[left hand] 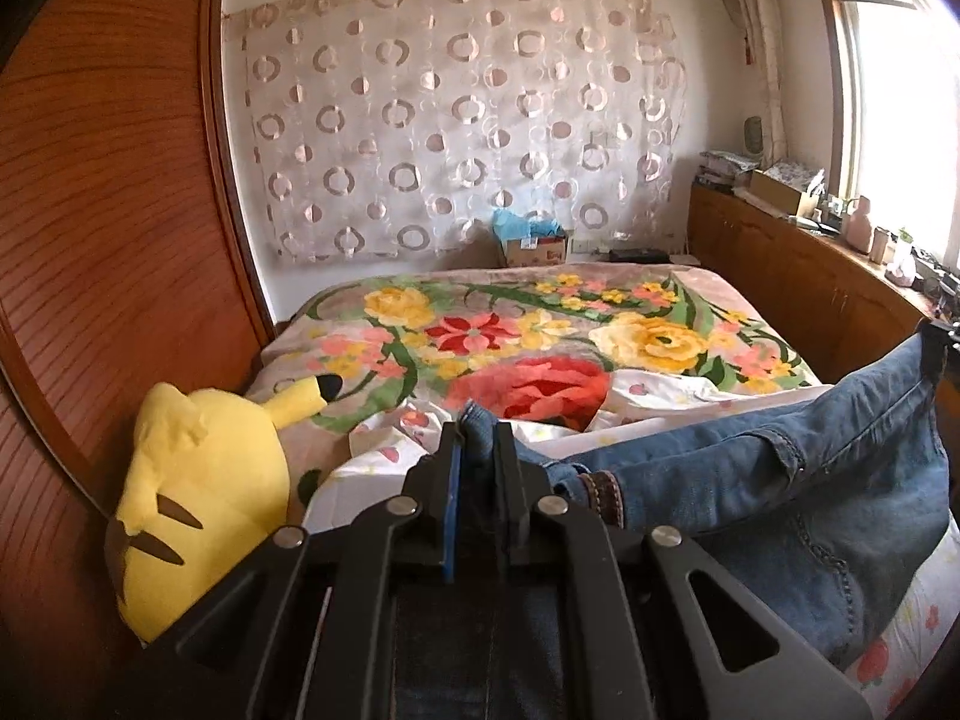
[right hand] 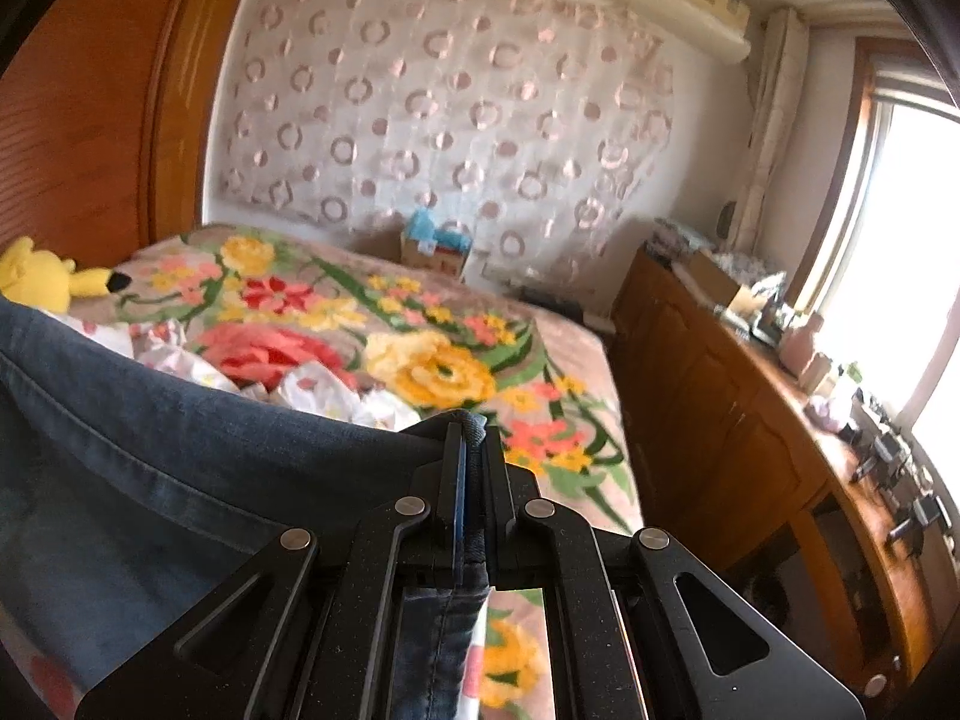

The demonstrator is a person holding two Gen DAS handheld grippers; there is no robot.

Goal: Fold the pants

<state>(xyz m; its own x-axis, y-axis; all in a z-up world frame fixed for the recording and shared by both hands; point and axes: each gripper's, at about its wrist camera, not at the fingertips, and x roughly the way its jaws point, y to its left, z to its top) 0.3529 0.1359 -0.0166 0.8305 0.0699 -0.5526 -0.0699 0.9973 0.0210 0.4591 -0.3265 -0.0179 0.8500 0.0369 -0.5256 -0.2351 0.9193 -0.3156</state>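
A pair of blue denim pants [left hand: 780, 480] hangs stretched above the bed between my two grippers. My left gripper [left hand: 478, 429] is shut on one edge of the pants, with denim bunched between its jaws. From there the cloth runs right and up to my right gripper [left hand: 936, 348] at the frame's right edge. In the right wrist view my right gripper [right hand: 471, 429] is shut on a hemmed edge of the pants [right hand: 150, 450], which spread away to the left and hang down below the jaws.
The bed [left hand: 540, 330] carries a floral blanket and crumpled white printed sheets [left hand: 660, 396]. A yellow plush toy [left hand: 198, 498] lies at the left by the wooden headboard [left hand: 108, 240]. A cluttered wooden cabinet [right hand: 750, 396] runs along the right under the window. A cardboard box [left hand: 534, 246] stands beyond the bed.
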